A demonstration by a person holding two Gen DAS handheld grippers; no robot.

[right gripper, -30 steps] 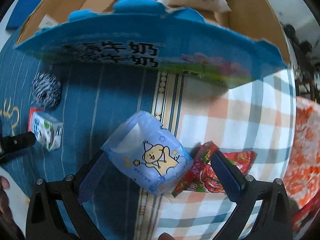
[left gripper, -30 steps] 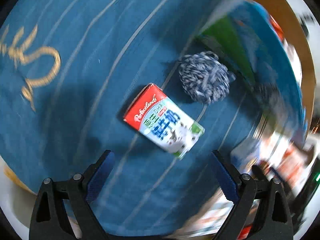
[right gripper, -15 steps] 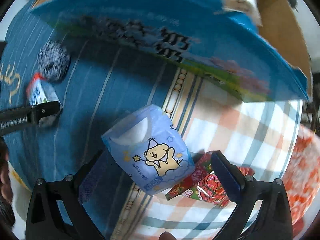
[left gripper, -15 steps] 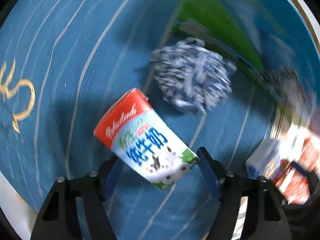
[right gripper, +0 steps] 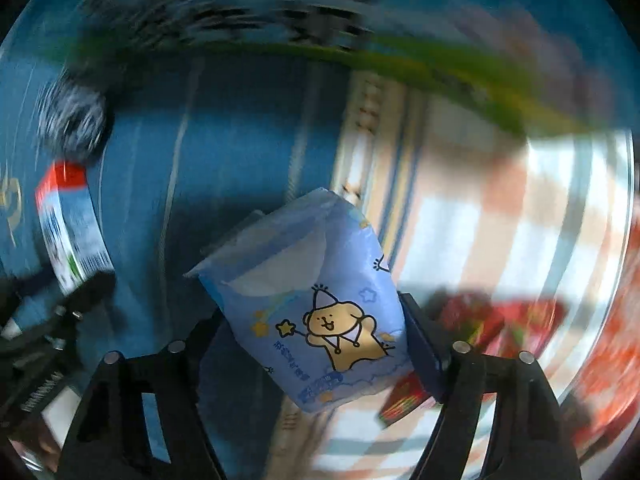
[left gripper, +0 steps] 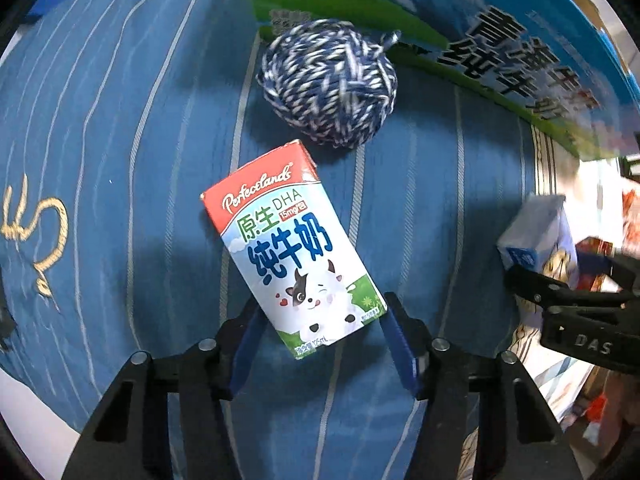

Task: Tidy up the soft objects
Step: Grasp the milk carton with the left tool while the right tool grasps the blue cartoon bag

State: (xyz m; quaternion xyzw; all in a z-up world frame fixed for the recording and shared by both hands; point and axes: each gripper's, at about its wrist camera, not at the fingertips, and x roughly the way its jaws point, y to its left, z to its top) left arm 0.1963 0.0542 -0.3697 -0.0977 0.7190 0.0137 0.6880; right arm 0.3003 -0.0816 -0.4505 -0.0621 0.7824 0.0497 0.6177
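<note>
My left gripper (left gripper: 324, 340) is shut on a small milk carton (left gripper: 292, 248) with a red top and a cow drawing, holding its lower end over the blue striped cloth (left gripper: 120, 120). A blue-and-white yarn ball (left gripper: 328, 82) lies just beyond the carton. My right gripper (right gripper: 312, 344) is shut on a light blue tissue pack (right gripper: 316, 316) with a bear cartoon. That pack (left gripper: 536, 236) and the right gripper's fingers (left gripper: 560, 292) also show at the right of the left wrist view. The carton (right gripper: 70, 236) shows at the left of the right wrist view.
A blue-and-green printed cardboard box flap (left gripper: 500, 52) stands beyond the yarn ball. Red snack packets (right gripper: 492, 328) lie on the plaid cloth (right gripper: 500, 220) right of the tissue pack. The right wrist view is motion-blurred.
My left gripper moved in and closed on the milk carton. My right gripper closed on the tissue pack and has lifted it slightly.
</note>
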